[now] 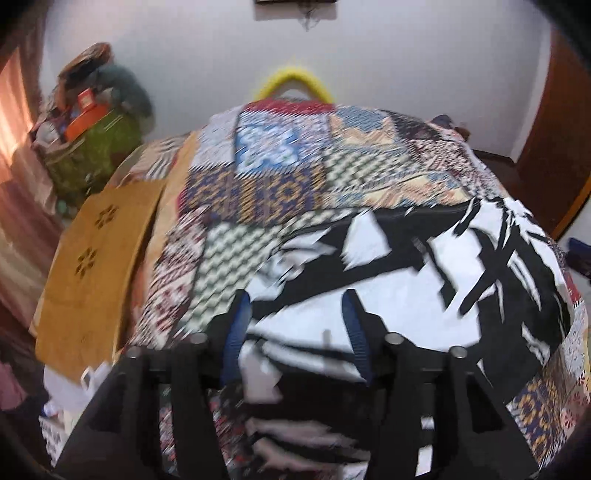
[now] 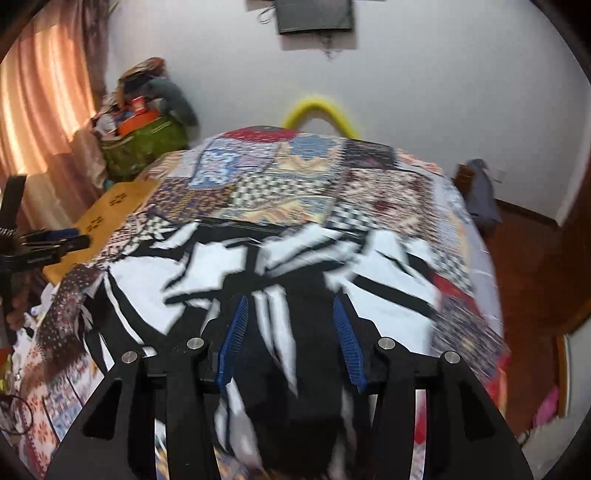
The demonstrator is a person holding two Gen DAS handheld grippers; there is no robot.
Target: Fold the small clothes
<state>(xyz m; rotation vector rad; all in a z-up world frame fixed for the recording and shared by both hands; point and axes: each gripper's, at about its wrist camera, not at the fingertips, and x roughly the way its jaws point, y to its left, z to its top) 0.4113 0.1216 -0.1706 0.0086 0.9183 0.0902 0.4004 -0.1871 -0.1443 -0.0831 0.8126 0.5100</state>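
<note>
Between the spread jaws of the left gripper [image 1: 295,314], in the left wrist view, lies a black-and-white garment [image 1: 406,266]; the blue pads [image 1: 236,332] stand wide apart over it and pinch nothing. No writing or label can be read anywhere, as the picture is blurred. The garment spreads from under the jaws ahead and out to the right, its long axis seeming to run across the view, left to right. It rests on a patchwork bedspread [image 1: 273,173] that continues ahead of the jaws. To the left of the jaws a mustard-yellow cloth [image 1: 92,258] lies at the bedspread's edge. Farther ahead on the left stands a green bag [image 1: 96,155] stuffed with things, next to a curtain [image 1: 14,110]. Straight ahead, beyond the bed, a yellow loop [image 1: 295,83] shows against the white wall.

Under the right gripper [image 2: 291,317], in the right wrist view, the same garment [image 2: 207,266] fills the space between the open jaws, whose blue pads [image 2: 347,339] are well apart and grip nothing. It reaches ahead and off to the left. The bedspread [image 2: 280,184] runs on ahead. At far left the other gripper [image 2: 48,243] is in view, near the mustard-yellow cloth [image 2: 110,210]. A dark screen [image 2: 314,14] hangs on the wall ahead; it carries no legible text.
</note>
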